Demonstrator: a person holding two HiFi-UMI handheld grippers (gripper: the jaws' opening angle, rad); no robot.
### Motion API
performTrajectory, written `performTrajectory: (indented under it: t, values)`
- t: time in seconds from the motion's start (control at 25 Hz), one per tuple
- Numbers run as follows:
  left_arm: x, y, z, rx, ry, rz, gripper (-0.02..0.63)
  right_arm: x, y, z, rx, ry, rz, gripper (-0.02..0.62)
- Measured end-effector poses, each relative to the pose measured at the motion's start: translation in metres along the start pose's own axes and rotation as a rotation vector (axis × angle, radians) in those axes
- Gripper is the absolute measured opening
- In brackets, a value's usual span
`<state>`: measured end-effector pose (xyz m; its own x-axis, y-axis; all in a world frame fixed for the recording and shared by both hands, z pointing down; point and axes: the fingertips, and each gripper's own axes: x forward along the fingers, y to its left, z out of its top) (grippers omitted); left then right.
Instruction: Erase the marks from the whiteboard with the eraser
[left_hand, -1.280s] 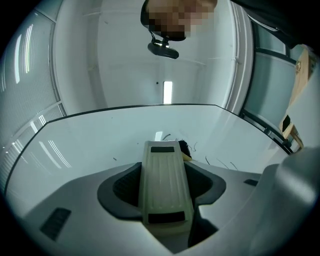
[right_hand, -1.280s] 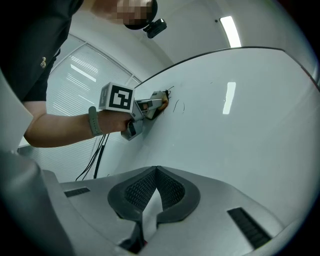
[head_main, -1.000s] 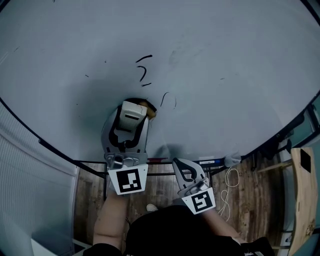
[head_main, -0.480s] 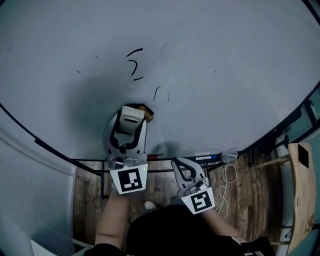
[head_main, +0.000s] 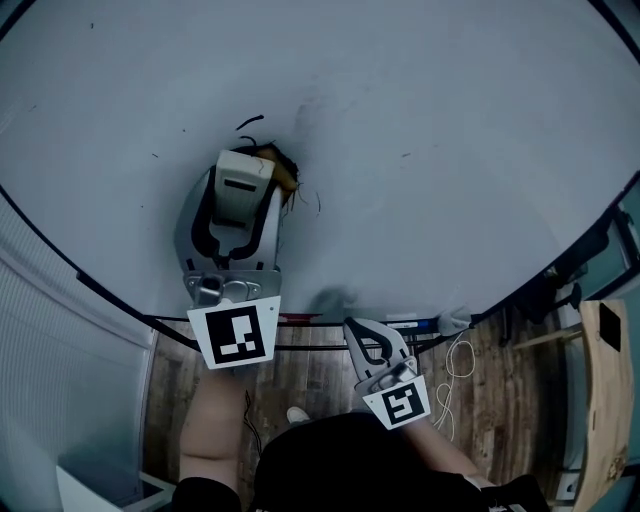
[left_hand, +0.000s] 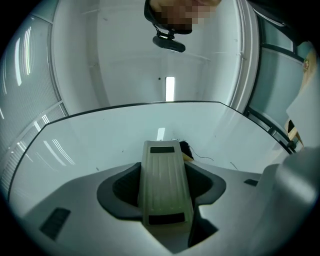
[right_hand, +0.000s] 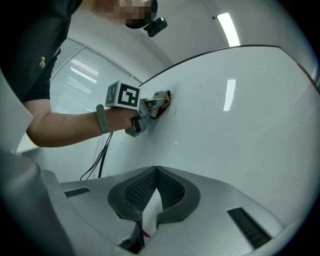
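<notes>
- The whiteboard (head_main: 450, 150) fills the space ahead of both pairs of jaws; the left pair presses against it, the right pair hangs back from it.
- A wooden floor (head_main: 320, 375) shows beneath the right jaws.
- The left gripper (head_main: 240, 205) is raised onto the board, its jaws clamped on either side of the eraser (left_hand: 164, 180).
- The right gripper (right_hand: 155, 172) is held low, well apart from the left one. Its jaws are together, tips meeting, with nothing between them.
- The eraser, a pale ribbed block, runs lengthways between the left jaws, its far end against the board; a dark, brownish edge shows just past its tip.
- The board's tray (head_main: 330, 322) runs just ahead of the right jaws. In it, to their right, lie what seem to be markers (head_main: 415, 323), too small to be sure.
- A white cable (head_main: 462, 352) dangles right of the right jaws.
- The marks: a short black stroke (head_main: 250, 122) just beyond the left jaws' tip, and thin lines (head_main: 312, 200) just to their right.
</notes>
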<state>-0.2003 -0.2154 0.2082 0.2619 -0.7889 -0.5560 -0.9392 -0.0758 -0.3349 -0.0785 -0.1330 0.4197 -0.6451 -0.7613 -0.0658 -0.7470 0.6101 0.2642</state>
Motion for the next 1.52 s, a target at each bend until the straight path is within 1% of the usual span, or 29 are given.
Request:
performTrajectory:
  t: [0.2,0.36,0.52,0.68,0.8,0.92,1.12,1.28,1.52]
  values:
    - [0.033,0.019,0.047,0.029,-0.051,0.018,0.262,-0.005,-0.014,0.016,0.007,-0.013,0.016,0.028]
    - [0.051,0.026,0.070,0.047,-0.094,0.033,0.262,-0.008,-0.025,0.023,-0.002,-0.023,0.025,0.028]
    - [0.064,0.028,0.089,0.039,-0.130,0.050,0.261,-0.012,-0.033,0.033,-0.014,-0.041,0.031,0.028]
    - [0.063,0.027,0.094,0.001,-0.156,0.073,0.259,-0.018,-0.040,0.039,-0.017,-0.044,0.032,0.028]
    - [0.057,0.014,0.087,0.003,-0.160,0.066,0.259,-0.026,-0.042,0.039,-0.013,-0.045,0.032,0.028]
    - [0.046,0.000,0.068,0.017,-0.144,0.068,0.259,-0.031,-0.044,0.037,-0.014,-0.047,0.037,0.028]
    - [0.027,-0.018,0.041,-0.024,-0.116,0.067,0.259,-0.039,-0.045,0.035,-0.015,-0.041,0.044,0.028]
    - [0.013,-0.028,0.020,-0.084,-0.090,0.075,0.259,-0.047,-0.045,0.027,-0.015,-0.027,0.049,0.028]
    - [-0.004,-0.049,-0.006,-0.109,-0.037,0.069,0.259,-0.055,-0.045,0.019,-0.007,-0.002,0.051,0.028]
